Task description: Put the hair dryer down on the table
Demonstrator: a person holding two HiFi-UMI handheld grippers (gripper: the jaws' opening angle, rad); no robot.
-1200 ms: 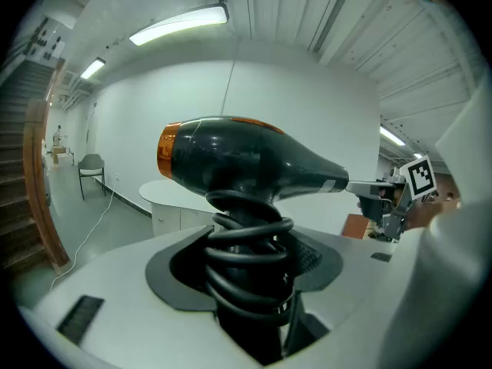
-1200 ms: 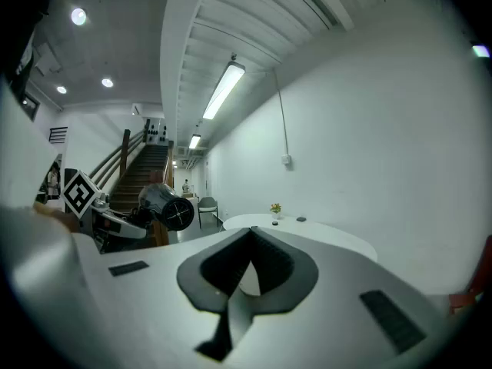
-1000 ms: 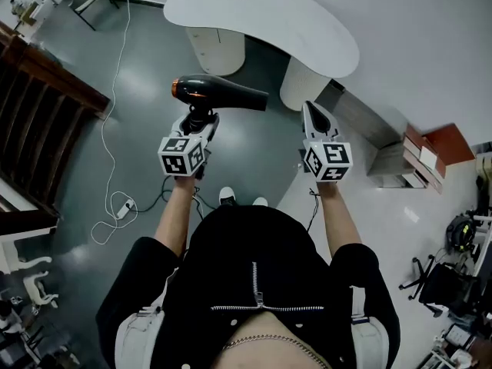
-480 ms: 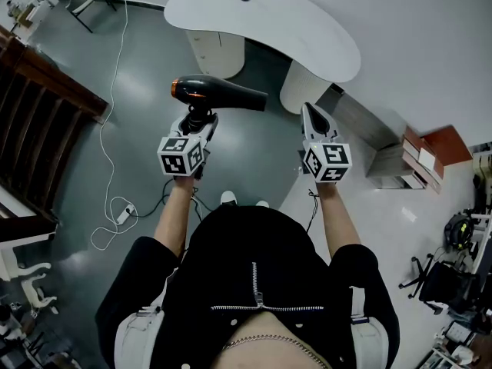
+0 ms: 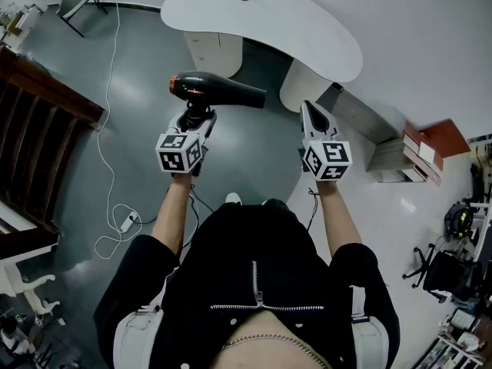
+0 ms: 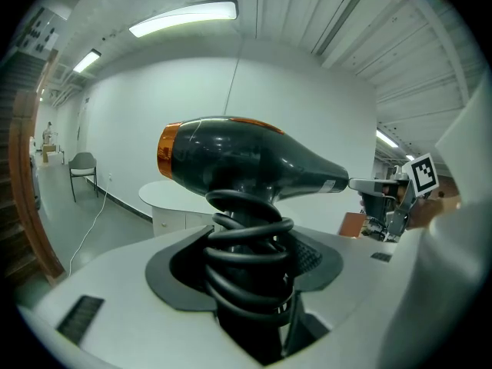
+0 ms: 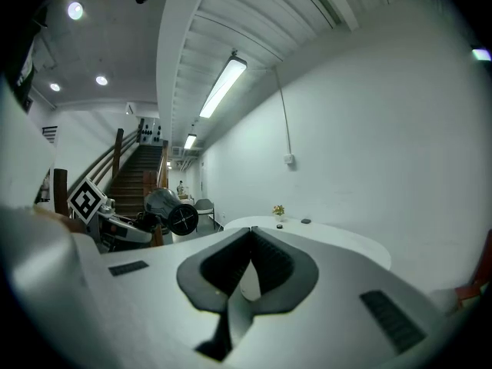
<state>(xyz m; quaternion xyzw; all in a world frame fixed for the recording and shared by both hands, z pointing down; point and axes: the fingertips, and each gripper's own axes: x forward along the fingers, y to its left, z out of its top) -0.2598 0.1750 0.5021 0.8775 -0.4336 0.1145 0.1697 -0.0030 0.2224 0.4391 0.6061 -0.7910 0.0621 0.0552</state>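
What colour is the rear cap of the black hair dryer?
Orange rear cap, clearest in the left gripper view.

Left gripper (image 5: pixel 198 118) jaws clamped; right gripper (image 5: pixel 307 106) jaws closed.

Hair dryer (image 6: pixel 246 164) is showing glossy black plastic, its coiled cord (image 6: pixel 250 260) looking smooth and rubbery, table (image 5: pixel 307 33) reading smooth matt white.

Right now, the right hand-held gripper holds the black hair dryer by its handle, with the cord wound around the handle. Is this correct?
No. The left hand-held gripper holds the hair dryer by its handle, with the cord wound around it; the left gripper view shows this. The right hand-held gripper is shut and empty.
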